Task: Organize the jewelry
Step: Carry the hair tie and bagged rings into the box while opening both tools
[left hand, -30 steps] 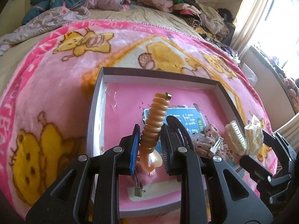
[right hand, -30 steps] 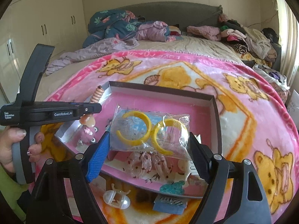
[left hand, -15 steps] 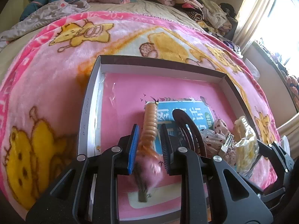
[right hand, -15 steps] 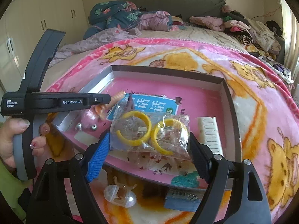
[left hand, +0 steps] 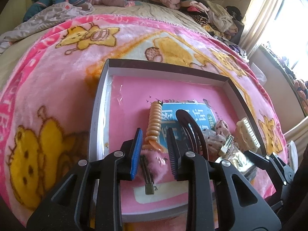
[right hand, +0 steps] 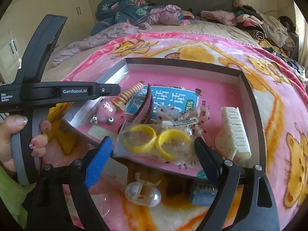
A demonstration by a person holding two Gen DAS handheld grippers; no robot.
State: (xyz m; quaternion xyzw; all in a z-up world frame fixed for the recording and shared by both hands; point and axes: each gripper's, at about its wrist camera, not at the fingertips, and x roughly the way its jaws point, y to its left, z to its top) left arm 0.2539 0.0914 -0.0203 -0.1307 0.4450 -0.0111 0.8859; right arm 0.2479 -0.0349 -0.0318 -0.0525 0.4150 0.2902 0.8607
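A shallow box [left hand: 100, 104] with a pink floor lies on the blanket; it also shows in the right wrist view [right hand: 248, 88]. An orange spiral hair tie [left hand: 154, 121] lies on the box floor between the tips of my left gripper [left hand: 154, 150], whose jaws stand apart from it. A pink fluffy clip [left hand: 152, 165] lies under that gripper. My right gripper [right hand: 152, 159] is open over the box's near edge; a clear bag of two yellow rings [right hand: 156, 141] lies in the box just beyond its tips.
In the box lie a dark hairband [right hand: 146, 105], a spotted bow clip [right hand: 181, 118] and a cream claw clip [right hand: 234, 132]. On the blanket by the box's near edge lie a clear capsule [right hand: 142, 192] and a blue packet [right hand: 202, 194]. Clothes are heaped at the bed's far end.
My left gripper lowered the orange hair tie into the box and let it go. My right gripper set the bag of yellow rings in the box and opened.
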